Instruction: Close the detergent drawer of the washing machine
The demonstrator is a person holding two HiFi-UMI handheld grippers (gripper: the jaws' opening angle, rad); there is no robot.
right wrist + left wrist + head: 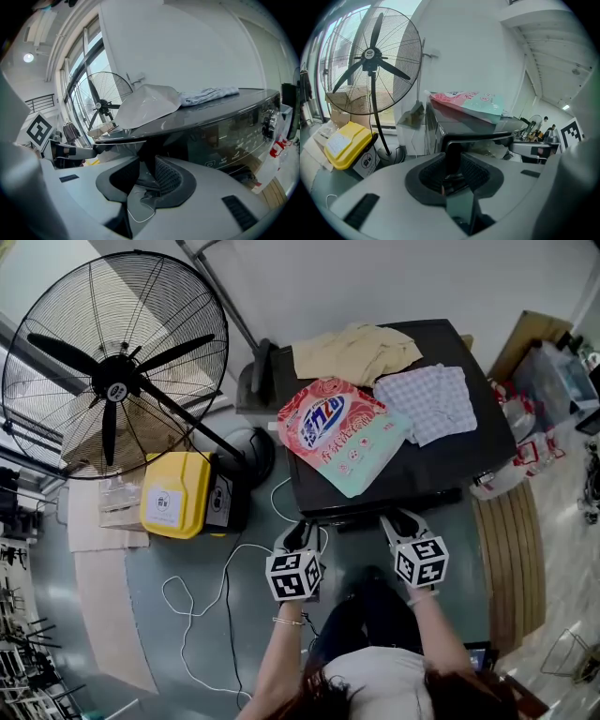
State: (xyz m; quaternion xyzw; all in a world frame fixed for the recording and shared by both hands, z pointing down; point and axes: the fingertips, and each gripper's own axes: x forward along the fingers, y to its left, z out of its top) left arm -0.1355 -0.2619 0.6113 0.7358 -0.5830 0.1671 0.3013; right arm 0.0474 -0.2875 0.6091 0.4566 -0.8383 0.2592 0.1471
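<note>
The person's arms reach forward to the washer (450, 460). The left gripper (300, 529) is at the left part of the washer's front edge. Its jaws are narrow and clamp the left end of the drawer (478, 137), whose dark front fills the gap between the pads. The right gripper (401, 519) is further right along the same edge. Its jaws are also narrow and closed on the drawer's right end. The drawer stands out from the washer's front on the left side, with the control panel to its right.

A detergent bag (342, 432) lies on the washer's top near the front left. Behind it to the right is a checked cloth (429, 399), and a beige cloth (354, 351) lies at the back. Left of the washer, a yellow box (175, 493) sits on the floor, and a fan (117, 362) stands beyond it.
</note>
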